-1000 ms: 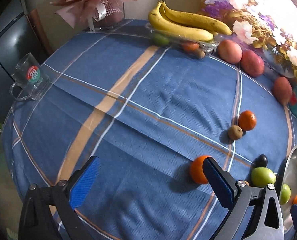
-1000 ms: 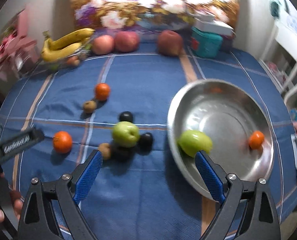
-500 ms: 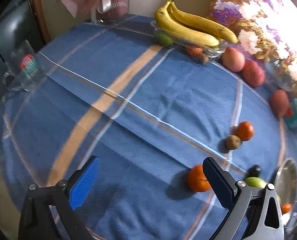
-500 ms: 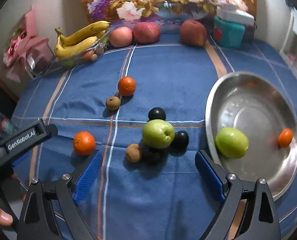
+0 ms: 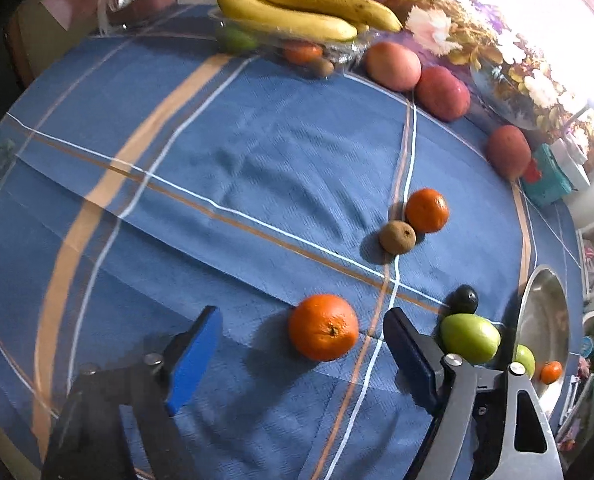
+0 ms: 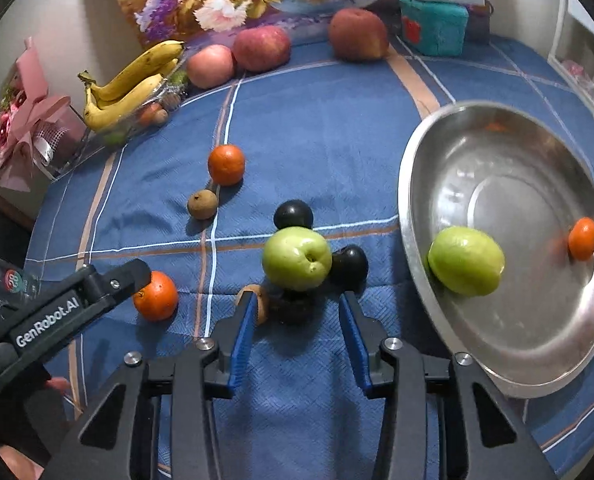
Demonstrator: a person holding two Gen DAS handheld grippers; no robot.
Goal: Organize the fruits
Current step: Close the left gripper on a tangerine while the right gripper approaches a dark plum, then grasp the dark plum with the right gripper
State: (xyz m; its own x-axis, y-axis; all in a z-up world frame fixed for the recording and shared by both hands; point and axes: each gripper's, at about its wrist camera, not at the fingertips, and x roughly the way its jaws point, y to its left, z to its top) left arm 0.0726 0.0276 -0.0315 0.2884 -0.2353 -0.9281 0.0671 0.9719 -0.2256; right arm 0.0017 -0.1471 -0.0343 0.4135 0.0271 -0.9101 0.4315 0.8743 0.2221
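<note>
Fruits crowd my closing right hand-held gripper (image 6: 295,318), nothing gripped yet, so its pads may nudge the green apple (image 6: 297,258) instead of seizing the dark fruit (image 6: 295,310) between them.

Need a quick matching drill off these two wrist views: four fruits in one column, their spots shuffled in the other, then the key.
Things:
1. small orange
2. bananas
3. dark plum
4. large orange

Places:
A. between the left gripper's closing jaws
B. inside the steel bowl
C. on the clear tray at the table's far edge
D. on the cloth just behind the green apple

Pairs: 1-B, 2-C, 3-D, 4-A
</note>
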